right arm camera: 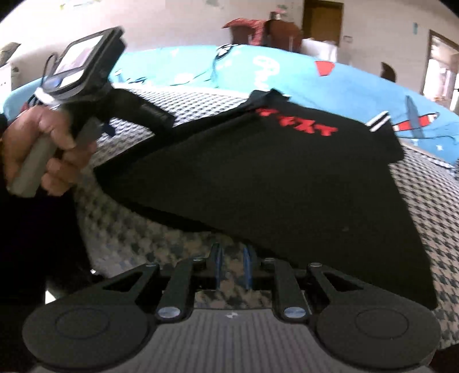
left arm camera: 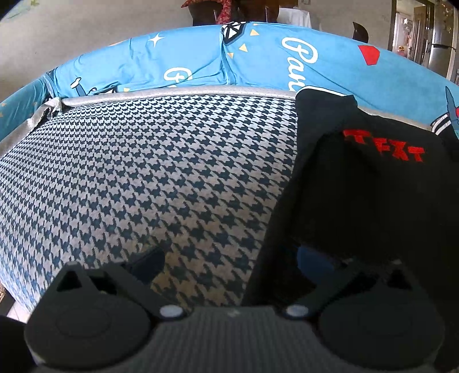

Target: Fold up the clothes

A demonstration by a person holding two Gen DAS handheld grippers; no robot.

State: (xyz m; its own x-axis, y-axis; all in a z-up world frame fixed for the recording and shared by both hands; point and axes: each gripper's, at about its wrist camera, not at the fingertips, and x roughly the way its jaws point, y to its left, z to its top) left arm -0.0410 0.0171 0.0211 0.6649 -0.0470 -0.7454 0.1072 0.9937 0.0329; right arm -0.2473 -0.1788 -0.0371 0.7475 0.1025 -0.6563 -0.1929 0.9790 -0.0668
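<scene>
A black T-shirt with red lettering lies spread on the houndstooth bed cover. In the left wrist view the shirt fills the right side. My left gripper is open wide, and the shirt's left edge drapes over its right finger. Its left finger is over bare cover. My right gripper is at the shirt's near hem, its blue pads a narrow gap apart with only cover showing between them. The tips reach just under the hem.
A blue printed quilt lies across the far side of the bed, behind a grey piped edge. A hand holds the left gripper's handle at the left of the right wrist view. Furniture and a doorway stand beyond the bed.
</scene>
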